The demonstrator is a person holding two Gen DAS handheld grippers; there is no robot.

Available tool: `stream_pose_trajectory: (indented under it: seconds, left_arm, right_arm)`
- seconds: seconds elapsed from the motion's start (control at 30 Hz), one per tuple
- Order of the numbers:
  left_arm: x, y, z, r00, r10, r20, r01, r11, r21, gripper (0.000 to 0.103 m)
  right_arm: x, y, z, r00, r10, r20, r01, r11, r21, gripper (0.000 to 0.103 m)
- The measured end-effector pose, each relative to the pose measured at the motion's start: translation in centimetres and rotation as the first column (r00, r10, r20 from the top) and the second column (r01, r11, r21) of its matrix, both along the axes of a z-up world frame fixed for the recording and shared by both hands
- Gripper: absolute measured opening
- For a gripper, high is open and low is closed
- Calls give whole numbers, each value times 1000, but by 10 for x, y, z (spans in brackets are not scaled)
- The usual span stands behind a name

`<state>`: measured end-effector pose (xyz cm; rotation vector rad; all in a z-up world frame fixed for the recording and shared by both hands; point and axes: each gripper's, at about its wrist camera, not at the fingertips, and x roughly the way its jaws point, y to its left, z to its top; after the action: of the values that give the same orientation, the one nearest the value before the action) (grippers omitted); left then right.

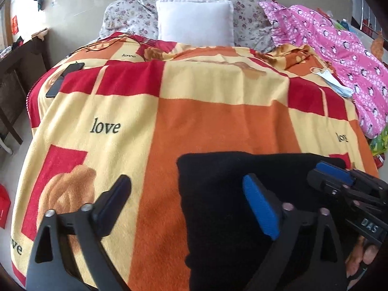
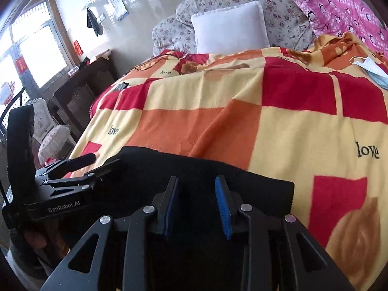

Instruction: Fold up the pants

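Observation:
Black pants (image 1: 218, 218) lie folded in a compact block on the checked "love" blanket (image 1: 194, 121) at the near edge of the bed. My left gripper (image 1: 187, 179) stands wide open across the block's left edge, one finger over the blanket and the blue-padded finger (image 1: 259, 206) over the black cloth. To its right, over the block's far right corner, is my right gripper (image 1: 322, 172). In the right wrist view my right gripper (image 2: 196, 180) hovers over the pants (image 2: 254, 189), partly open, no cloth pinched between its pads. The left gripper (image 2: 106, 158) shows at the left, open.
A white pillow (image 1: 194, 21) leans on floral bedding (image 1: 245, 12) at the head. Pink penguin fabric (image 1: 339, 48) and a blue face mask (image 1: 334, 82) lie on the right side. A dark phone (image 1: 63, 77) rests on the blanket's left edge; a dark cabinet (image 2: 80, 92) stands beside the bed.

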<state>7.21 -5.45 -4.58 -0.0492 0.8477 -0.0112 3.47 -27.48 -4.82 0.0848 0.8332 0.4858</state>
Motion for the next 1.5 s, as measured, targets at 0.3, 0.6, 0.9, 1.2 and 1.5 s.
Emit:
stream_pose_trajectory:
  seconds: [0.3, 0.6, 0.9, 1.2, 1.5]
  left_arm:
    - [-21, 5, 16, 1000, -9, 6, 10, 999, -39, 96]
    - [-60, 2, 29, 998, -24, 55, 27, 998, -58, 96]
    - [-73, -2, -3, 1000, -17, -11, 17, 997, -81, 96]
    - [-75, -2, 1, 1000, -30, -5, 30, 997, -68, 96]
    - [-75, 5, -6, 1000, -17, -22, 14, 993, -118, 96]
  right_arm:
    - [-39, 2, 27, 998, 45, 40, -42, 998, -55, 43]
    - [-77, -6, 31, 997, 47, 54, -42, 995, -91, 44]
    - [-95, -10, 14, 999, 9, 49, -3, 992, -123, 50]
    - [-98, -11, 19, 998, 20, 58, -11, 989, -148, 51]
    - [-102, -23, 20, 999, 12, 36, -8, 995, -101, 54]
